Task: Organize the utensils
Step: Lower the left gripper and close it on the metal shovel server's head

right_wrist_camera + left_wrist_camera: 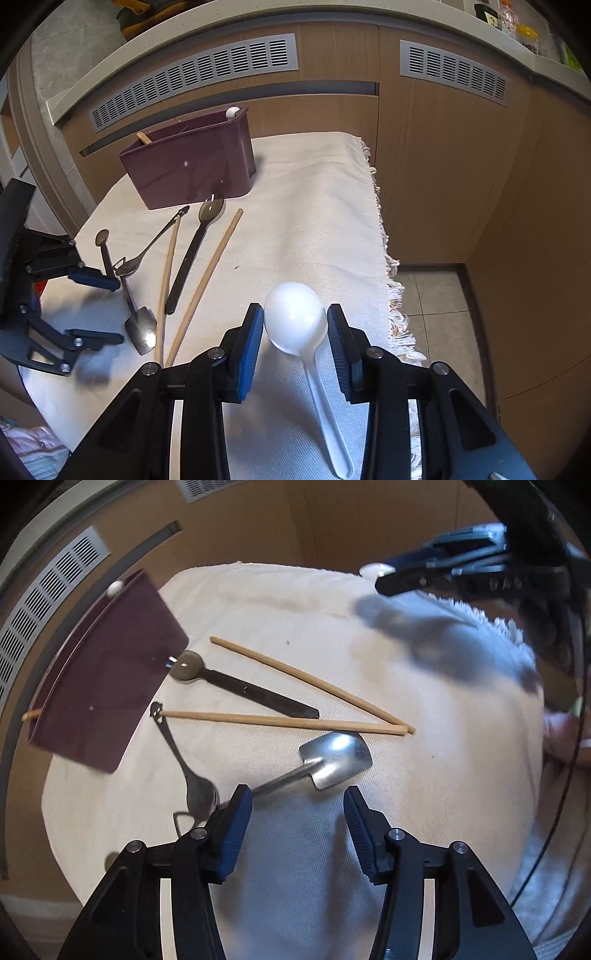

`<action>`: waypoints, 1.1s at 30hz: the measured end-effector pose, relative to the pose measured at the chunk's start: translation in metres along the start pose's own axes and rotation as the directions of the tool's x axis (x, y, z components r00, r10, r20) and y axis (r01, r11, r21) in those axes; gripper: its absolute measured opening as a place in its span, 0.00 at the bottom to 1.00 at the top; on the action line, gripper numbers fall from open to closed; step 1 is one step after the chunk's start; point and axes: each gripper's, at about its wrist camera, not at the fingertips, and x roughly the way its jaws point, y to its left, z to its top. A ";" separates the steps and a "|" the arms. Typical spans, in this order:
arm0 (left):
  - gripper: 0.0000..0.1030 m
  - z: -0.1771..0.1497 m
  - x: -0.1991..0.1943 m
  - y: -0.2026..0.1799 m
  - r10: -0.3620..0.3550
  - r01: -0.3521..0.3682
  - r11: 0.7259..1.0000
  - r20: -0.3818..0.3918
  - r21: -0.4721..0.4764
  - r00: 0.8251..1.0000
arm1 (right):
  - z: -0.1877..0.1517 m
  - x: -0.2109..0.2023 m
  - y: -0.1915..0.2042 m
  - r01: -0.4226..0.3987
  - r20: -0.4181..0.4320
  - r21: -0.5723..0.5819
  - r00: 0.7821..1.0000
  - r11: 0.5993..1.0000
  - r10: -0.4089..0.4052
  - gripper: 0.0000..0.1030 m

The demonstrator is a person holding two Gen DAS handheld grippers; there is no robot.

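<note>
My right gripper (295, 321) is shut on the bowl of a white plastic spoon (295, 314), whose handle trails back toward the camera. In the left wrist view the right gripper (388, 579) hangs over the far right of the cloth. My left gripper (297, 801) is open above a shovel-shaped metal spoon (332, 760). That spoon lies on the cloth, its handle running past the left pad. A maroon utensil holder (192, 166) stands at the back. Two chopsticks (306, 679), a black-handled spoon (240, 694) and a small metal spoon (177, 753) lie in front of it.
A cream cloth (314, 221) covers the table; its fringed edge drops to a tiled floor (436, 295) on the right. Wooden cabinets with vents stand close behind. Another small dark-handled spoon (103, 243) lies at the left. A wooden stick and a white knob poke out of the holder.
</note>
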 end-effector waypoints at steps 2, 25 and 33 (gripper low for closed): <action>0.52 0.011 0.013 -0.002 0.044 -0.044 0.999 -0.034 0.006 0.998 | 0.000 -0.003 -0.002 0.001 0.003 0.004 1.000 1.000 -0.001 0.33; 0.61 0.021 -0.002 0.017 -0.192 0.189 0.955 0.009 -0.230 0.981 | -0.004 0.005 -0.001 -0.071 -0.039 0.028 0.997 0.997 0.072 0.33; 0.35 0.067 0.042 0.041 -0.133 0.122 0.955 -0.025 -0.272 0.991 | -0.011 -0.003 0.000 -0.076 -0.045 0.002 0.996 0.997 0.076 0.33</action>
